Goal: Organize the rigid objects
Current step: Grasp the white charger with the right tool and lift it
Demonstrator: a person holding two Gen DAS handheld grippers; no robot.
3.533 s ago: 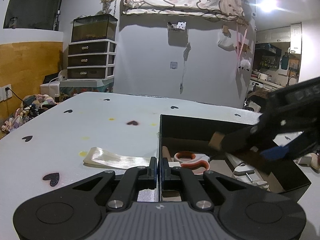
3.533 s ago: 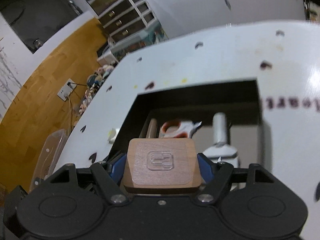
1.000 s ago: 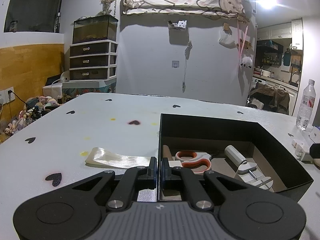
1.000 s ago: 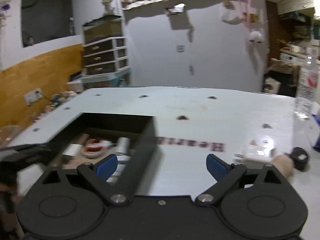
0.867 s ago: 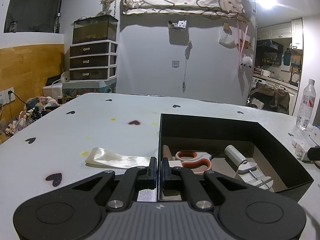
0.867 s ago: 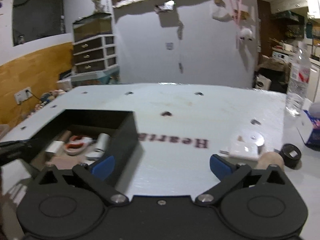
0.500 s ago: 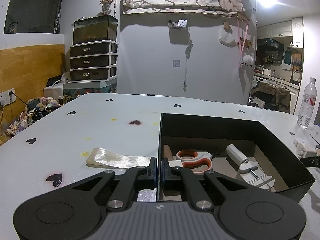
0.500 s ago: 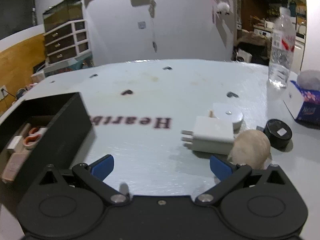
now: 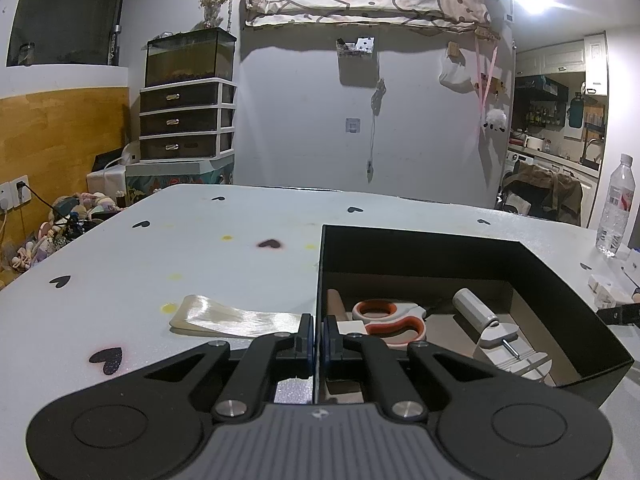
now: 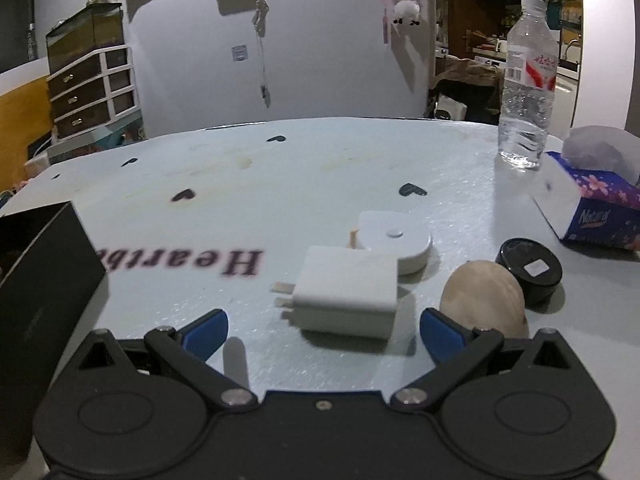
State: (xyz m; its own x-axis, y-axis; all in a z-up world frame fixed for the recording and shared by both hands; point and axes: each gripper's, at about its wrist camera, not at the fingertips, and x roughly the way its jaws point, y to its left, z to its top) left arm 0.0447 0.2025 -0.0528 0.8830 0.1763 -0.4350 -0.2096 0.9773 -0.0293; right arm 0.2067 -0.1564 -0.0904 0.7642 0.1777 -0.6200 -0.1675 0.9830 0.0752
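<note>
A black box (image 9: 440,256) holds orange-handled scissors (image 9: 390,318) and a white cylinder tool (image 9: 476,312). My left gripper (image 9: 316,336) is shut on the box's left wall, one finger on each side. In the right wrist view my right gripper (image 10: 323,330) is open wide, low over the table. A white plug charger (image 10: 346,294) lies just ahead, between the lines of the two fingers, and no pad touches it. A round white device (image 10: 394,242) sits behind the charger. A wooden egg-shaped piece (image 10: 482,294) rests by the right fingertip, and a black round lid (image 10: 528,268) lies beyond it.
A glossy pale strip (image 9: 236,316) lies left of the box. At the right of the table stand a water bottle (image 10: 528,80) and a tissue box (image 10: 592,208). The black box's corner (image 10: 44,264) shows at the left edge of the right wrist view.
My right gripper, which earlier held a wooden block over the box, now has nothing in it. It swung right and down to the charger. The left gripper and box have not moved.
</note>
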